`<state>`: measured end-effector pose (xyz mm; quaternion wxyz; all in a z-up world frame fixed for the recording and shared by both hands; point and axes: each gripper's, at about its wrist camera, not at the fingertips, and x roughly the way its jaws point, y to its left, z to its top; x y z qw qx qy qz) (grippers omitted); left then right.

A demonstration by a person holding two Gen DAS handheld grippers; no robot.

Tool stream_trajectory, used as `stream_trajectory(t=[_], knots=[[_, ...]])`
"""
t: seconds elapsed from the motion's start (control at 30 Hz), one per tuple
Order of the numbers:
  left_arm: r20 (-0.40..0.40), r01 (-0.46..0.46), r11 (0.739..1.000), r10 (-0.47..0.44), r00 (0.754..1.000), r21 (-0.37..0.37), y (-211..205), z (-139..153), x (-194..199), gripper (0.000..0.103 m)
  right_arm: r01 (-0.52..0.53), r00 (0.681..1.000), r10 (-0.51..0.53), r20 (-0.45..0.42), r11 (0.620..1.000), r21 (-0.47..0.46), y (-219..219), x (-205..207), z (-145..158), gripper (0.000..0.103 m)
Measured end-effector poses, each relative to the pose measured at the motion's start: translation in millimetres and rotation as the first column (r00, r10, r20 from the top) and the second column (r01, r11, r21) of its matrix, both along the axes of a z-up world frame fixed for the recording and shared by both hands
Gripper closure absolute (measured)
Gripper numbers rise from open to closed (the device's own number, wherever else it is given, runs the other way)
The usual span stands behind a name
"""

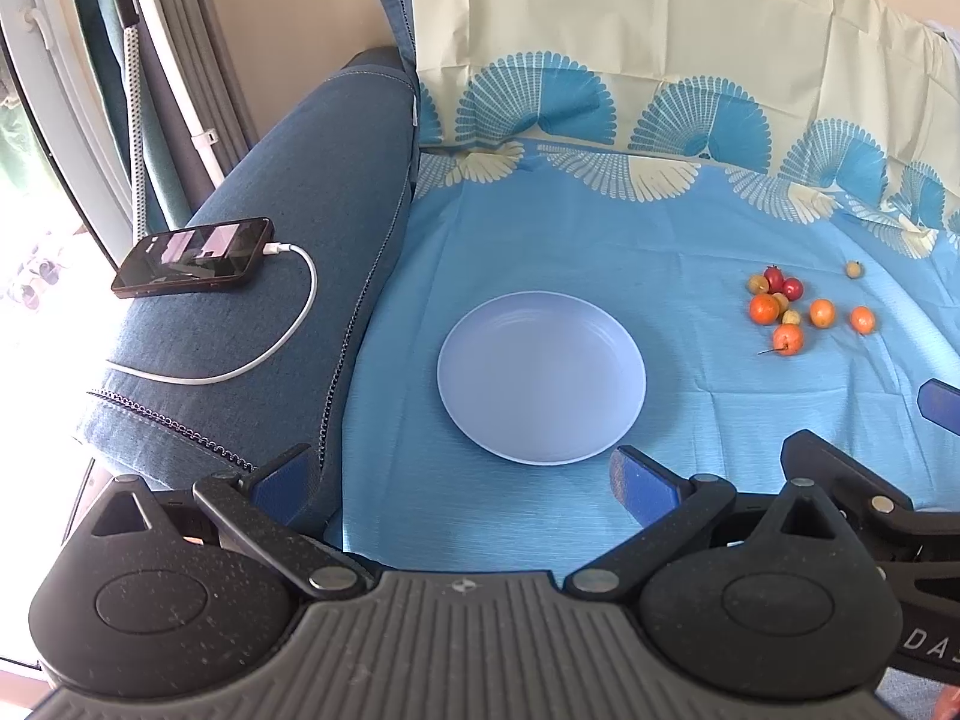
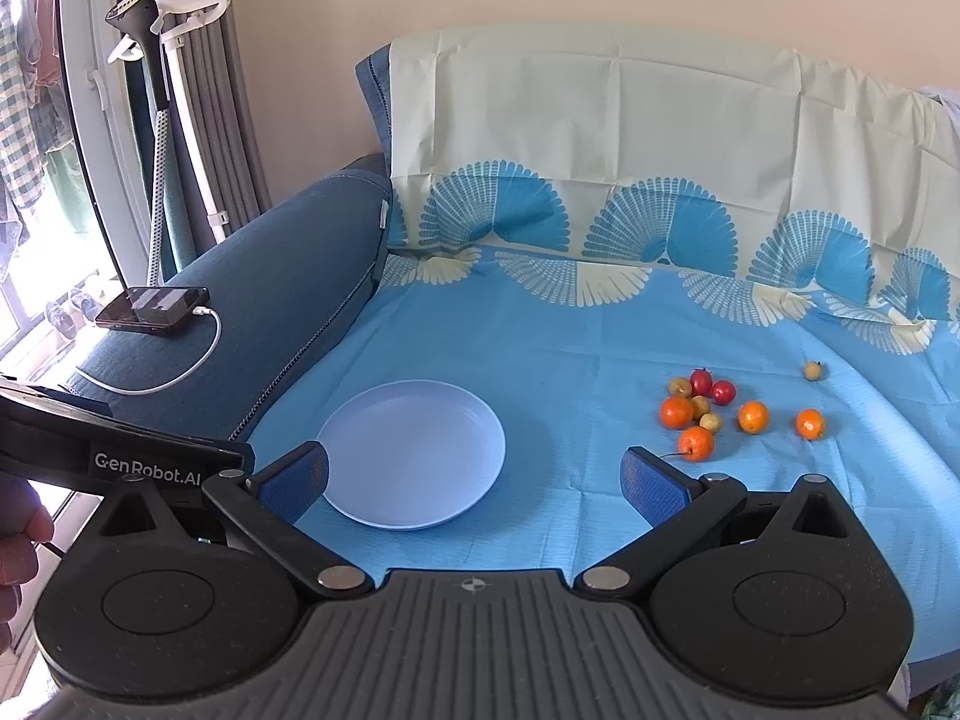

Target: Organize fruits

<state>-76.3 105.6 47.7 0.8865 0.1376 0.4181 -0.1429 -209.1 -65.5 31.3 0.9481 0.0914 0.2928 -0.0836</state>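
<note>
Each hand-held gripper, left (image 1: 462,480) and right (image 2: 474,480), has a ribbed grey base, speckled black rounded housings, silver pivot screws, blue-padded fingers (image 2: 651,483), and white "GenRobot.AI" lettering beside bare fingers of skin (image 2: 21,546).

Both my wrist cams sit low behind their fingers, facing forward and down across the sofa seat toward the backrest. Left cam is nearer the plate (image 1: 542,378), armrest (image 1: 288,252) close on its left. Right cam sits further right. Both share plate (image 2: 411,455), fruit (image 2: 714,411), phone (image 2: 153,309).
</note>
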Motion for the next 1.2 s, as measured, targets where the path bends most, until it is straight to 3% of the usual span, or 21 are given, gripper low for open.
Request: stream_trajectory(t=[0.2, 0.27, 0.43, 0.53, 0.77, 0.83, 0.9, 1.03, 1.2], knots=[[0.06, -0.01, 0.998, 0.014, 0.998, -0.054, -2, 10, -5, 0.0, 0.051, 0.999, -0.052, 0.016, 0.997, 0.06, -12, -8, 2, 0.0], [0.07, -0.006, 0.997, 0.012, 0.997, -0.082, -9, 13, -5, 0.0, 0.09, 0.995, -0.092, 0.045, 0.995, 0.038, -20, -13, 2, 0.0], [-0.022, 0.074, 0.993, -0.077, 0.997, -0.091, -47, 8, 3, 0.0, 0.228, 0.968, -0.229, 0.107, 0.973, 0.015, -58, -24, -13, 0.0], [-0.041, 0.126, 0.988, -0.13, 0.991, -0.089, -82, -2, 10, 0.0, 0.324, 0.942, -0.325, 0.087, 0.946, 0.024, -91, -27, -26, 0.0], [-0.108, 0.221, 0.975, -0.223, 0.969, -0.03, -190, -54, 55, 0.0, 0.537, 0.843, -0.537, 0.034, 0.844, 0.016, -179, -16, -83, 0.0], [-0.106, 0.238, 0.971, -0.241, 0.965, -0.039, -222, -70, 73, 0.0, 0.582, 0.813, -0.582, 0.012, 0.813, 0.014, -205, -4, -104, 0.0], [-0.096, 0.261, 0.965, -0.259, 0.961, -0.001, -257, -90, 92, 0.0, 0.613, 0.79, -0.613, -0.012, 0.79, 0.006, -230, 11, -126, 0.0], [-0.136, 0.338, 0.938, -0.325, 0.936, 0.079, -321, -141, 127, 0.0, 0.635, 0.771, -0.634, -0.068, 0.772, 0.007, -280, 51, -173, 0.0], [-0.237, 0.391, 0.919, -0.368, 0.899, 0.057, -366, -189, 162, 0.0, 0.627, 0.771, -0.621, -0.142, 0.779, -0.009, -325, 98, -227, 0.001]])
